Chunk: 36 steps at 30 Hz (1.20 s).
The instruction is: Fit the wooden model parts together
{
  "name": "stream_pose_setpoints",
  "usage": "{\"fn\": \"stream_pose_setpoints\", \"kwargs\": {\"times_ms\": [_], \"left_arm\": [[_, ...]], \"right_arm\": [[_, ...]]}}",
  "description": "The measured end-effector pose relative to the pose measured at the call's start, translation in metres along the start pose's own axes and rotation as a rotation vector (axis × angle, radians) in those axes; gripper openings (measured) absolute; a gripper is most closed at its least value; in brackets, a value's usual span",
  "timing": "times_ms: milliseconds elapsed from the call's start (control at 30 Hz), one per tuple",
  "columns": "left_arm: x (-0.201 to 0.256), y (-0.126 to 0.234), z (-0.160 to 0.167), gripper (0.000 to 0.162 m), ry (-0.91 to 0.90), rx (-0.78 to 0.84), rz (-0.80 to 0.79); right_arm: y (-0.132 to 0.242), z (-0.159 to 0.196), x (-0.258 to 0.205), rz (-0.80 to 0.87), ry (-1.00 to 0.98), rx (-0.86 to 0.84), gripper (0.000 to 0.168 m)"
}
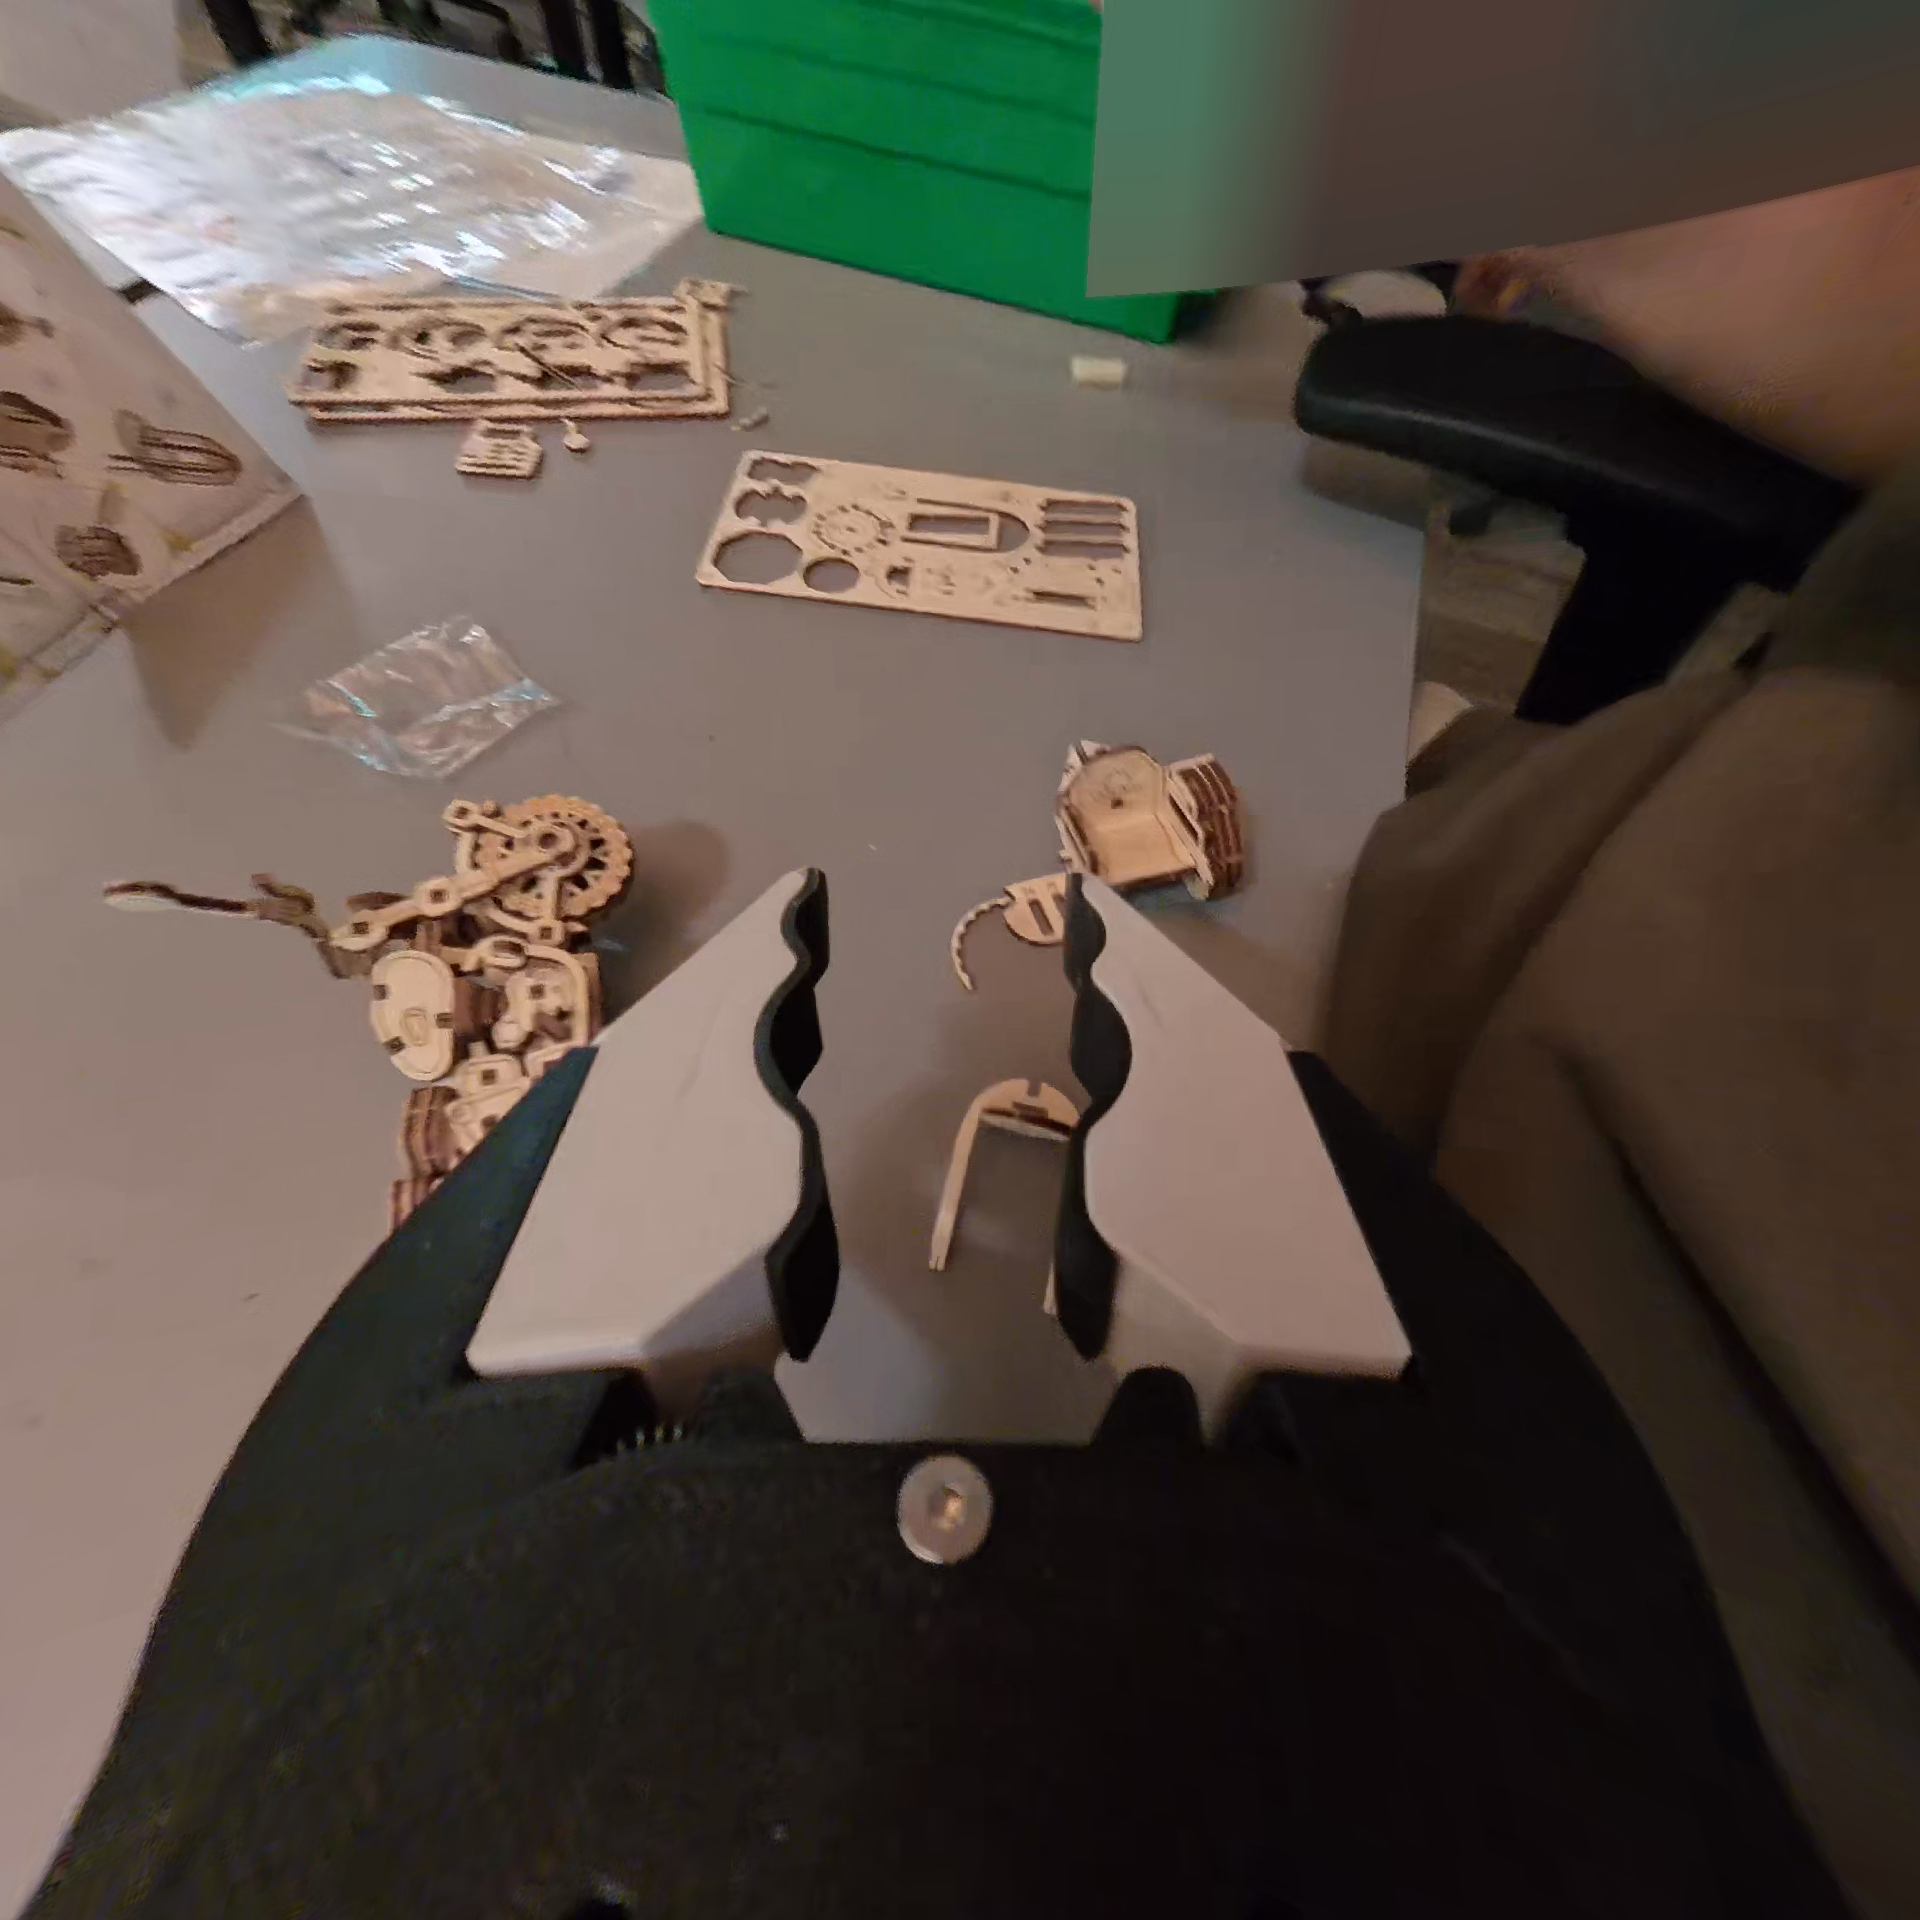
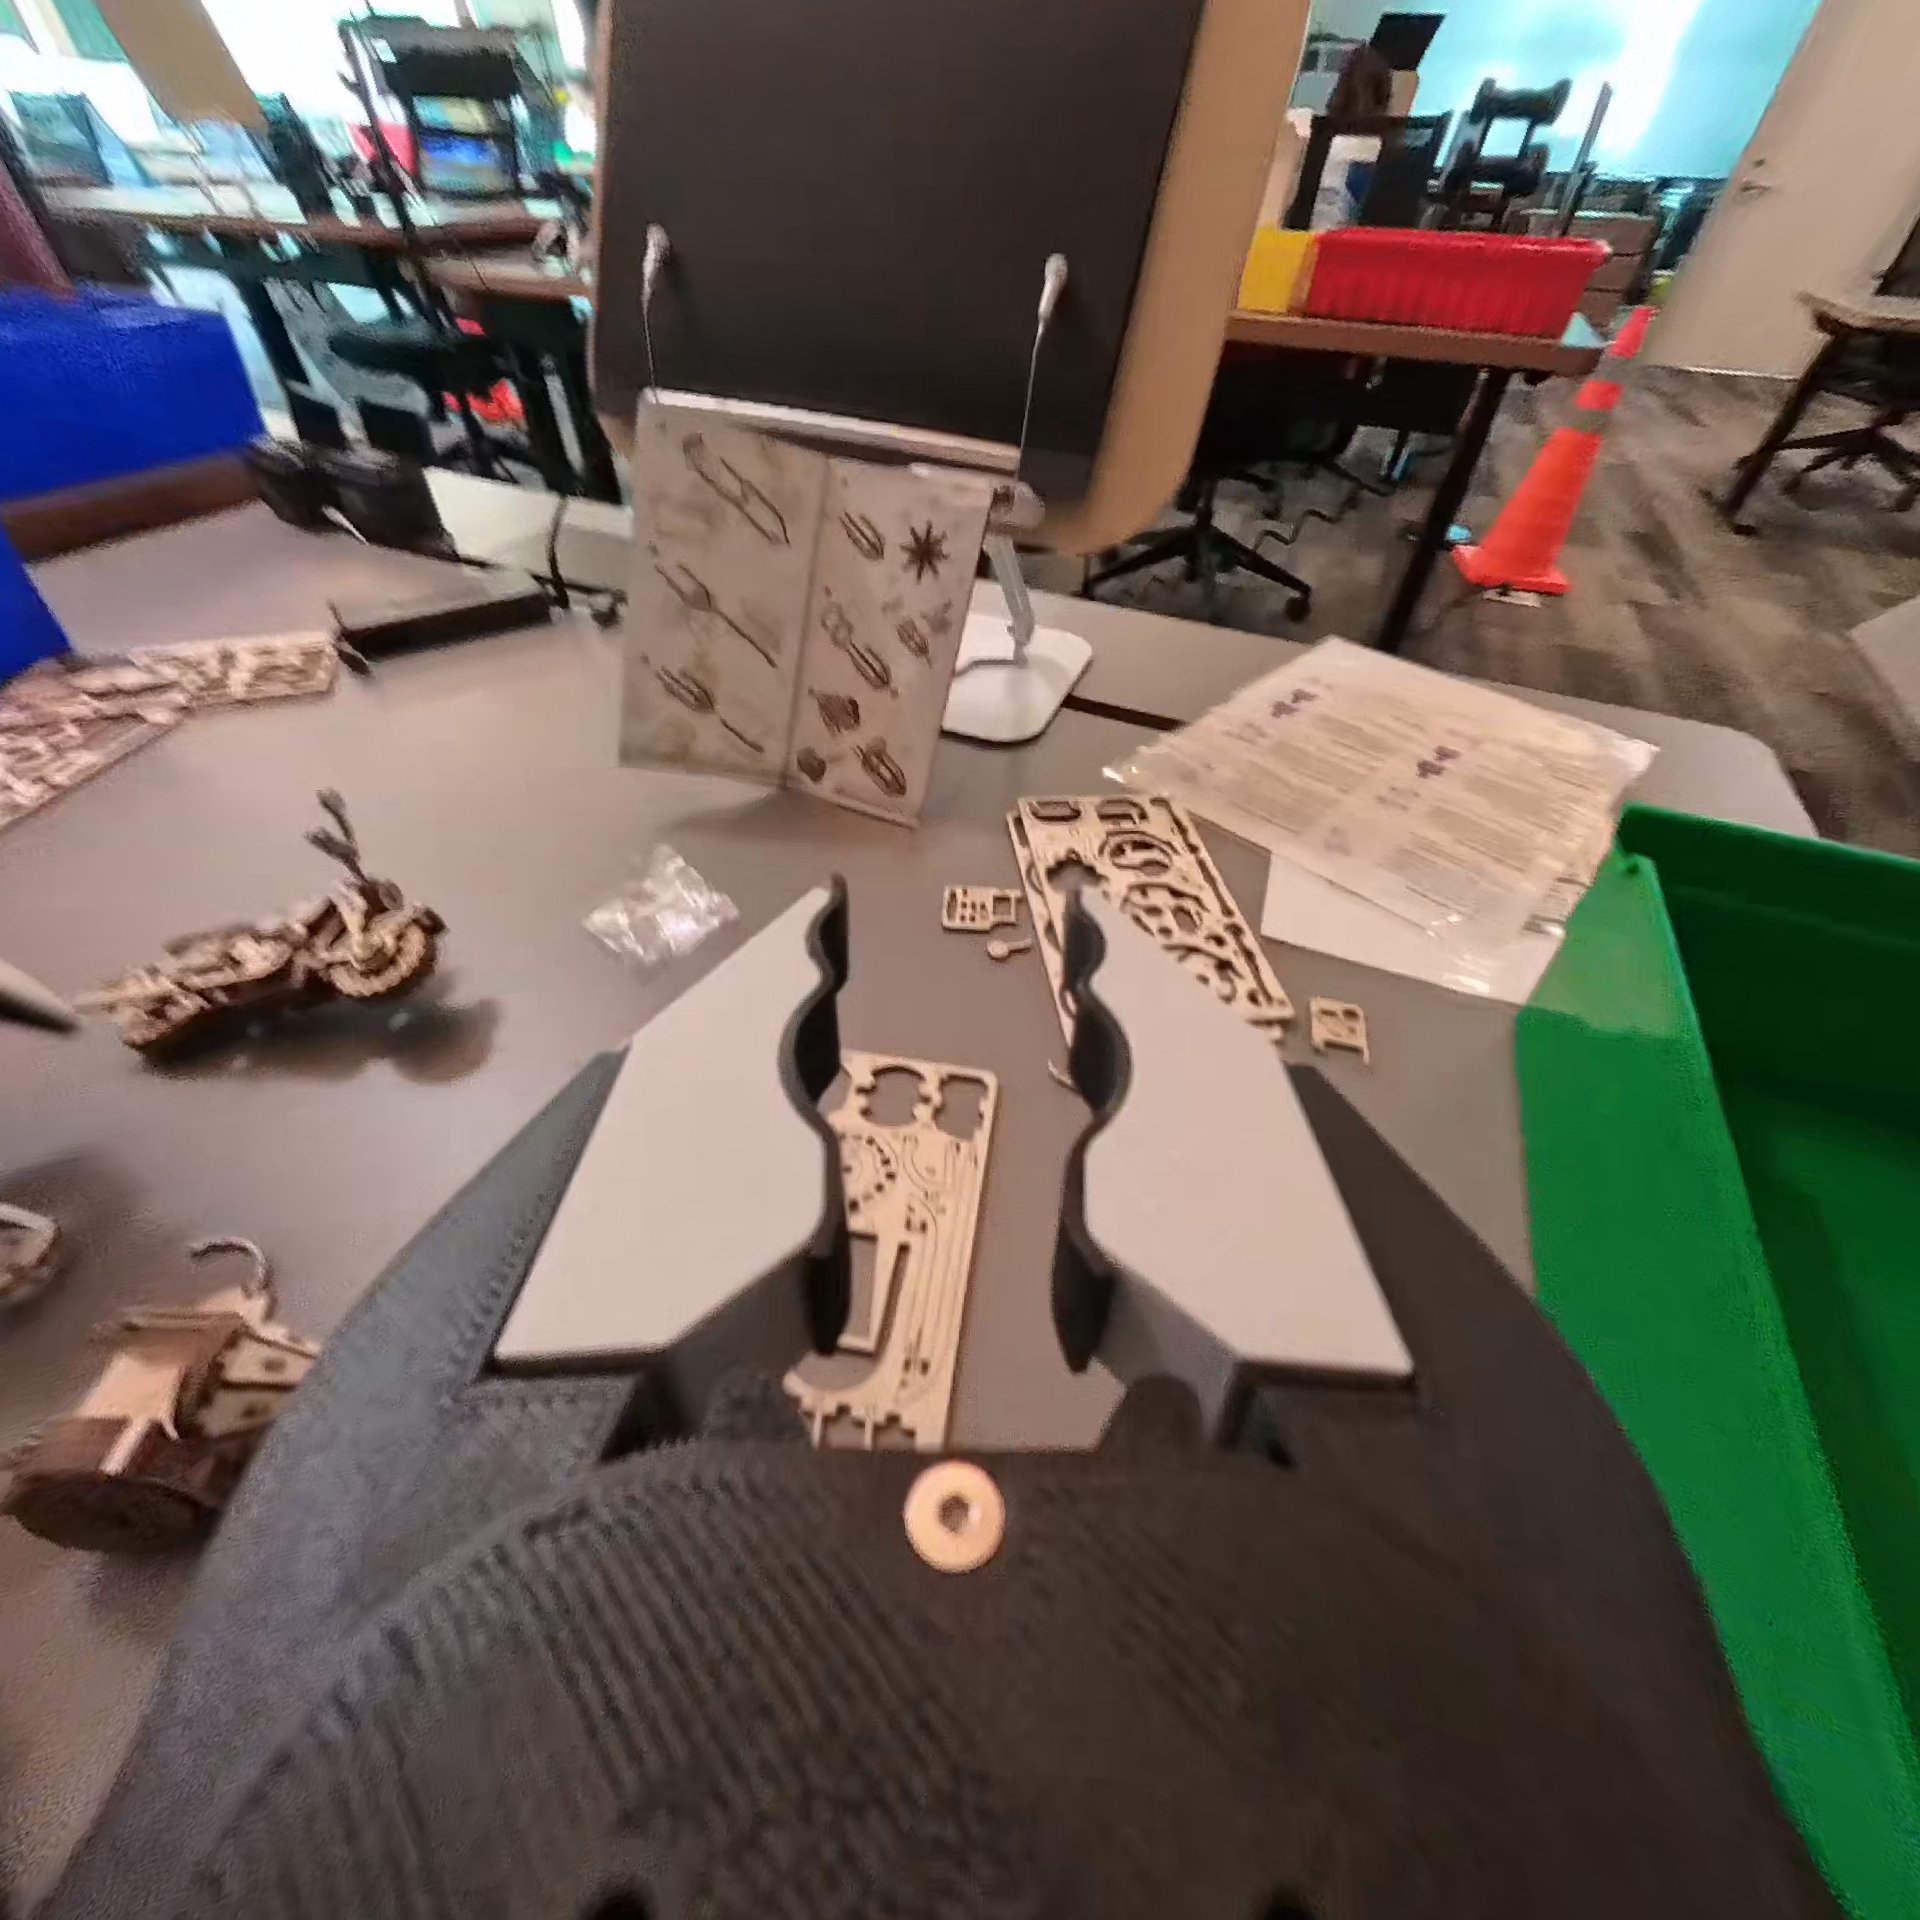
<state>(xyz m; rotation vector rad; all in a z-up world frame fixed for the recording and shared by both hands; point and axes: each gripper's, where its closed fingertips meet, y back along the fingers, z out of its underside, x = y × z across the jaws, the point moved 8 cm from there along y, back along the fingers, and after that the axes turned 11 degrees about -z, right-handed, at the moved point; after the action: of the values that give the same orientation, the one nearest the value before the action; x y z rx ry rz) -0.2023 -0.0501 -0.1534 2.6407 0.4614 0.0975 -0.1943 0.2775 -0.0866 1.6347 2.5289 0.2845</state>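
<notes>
The left tool (image 1: 945,914) hangs over the grey tabletop (image 1: 779,727) with its jaws spread wide and nothing between them. Seen through the gap lies a small arched wooden part (image 1: 982,1143), and just past the fingertips a curved toothed piece (image 1: 997,925). Only the left wrist view shows these two loose parts. It also shows the partly built wooden motorcycle (image 1: 488,966) lying to the left and a smaller wooden subassembly (image 1: 1148,831) beyond the right fingertip.

The right tool (image 2: 956,914) is likewise wide and empty. It hovers above a punched-out wooden sheet (image 2: 914,1247), which lies flat under the gap. The right wrist view alone shows an open instruction booklet (image 2: 800,623) propped upright, a plastic-wrapped leaflet (image 2: 1403,790), and the inside of the green bin (image 2: 1766,1143). A second wooden sheet (image 2: 1153,925) lies beyond the right fingertip.
</notes>
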Motion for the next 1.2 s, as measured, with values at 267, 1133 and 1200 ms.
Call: {"fn": "stream_pose_setpoints", "kwargs": {"times_ms": [267, 1133, 1200], "left_arm": [[-0.028, -0.004, -0.015, 0.041, 0.194, 0.151, -0.161], [-0.066, -0.054, -0.078, 0.064, 0.582, 0.438, -0.119], [-0.047, -0.063, -0.073, 0.064, 0.523, 0.403, -0.045]], "right_arm": [[-0.011, 0.028, 0.009, 0.096, 0.079, -0.138, 0.037], [-0.092, 0.092, -0.021, -0.083, -0.12, -0.78, 0.115], [-0.09, 0.095, -0.02, -0.083, -0.14, -0.75, 0.113]]}}
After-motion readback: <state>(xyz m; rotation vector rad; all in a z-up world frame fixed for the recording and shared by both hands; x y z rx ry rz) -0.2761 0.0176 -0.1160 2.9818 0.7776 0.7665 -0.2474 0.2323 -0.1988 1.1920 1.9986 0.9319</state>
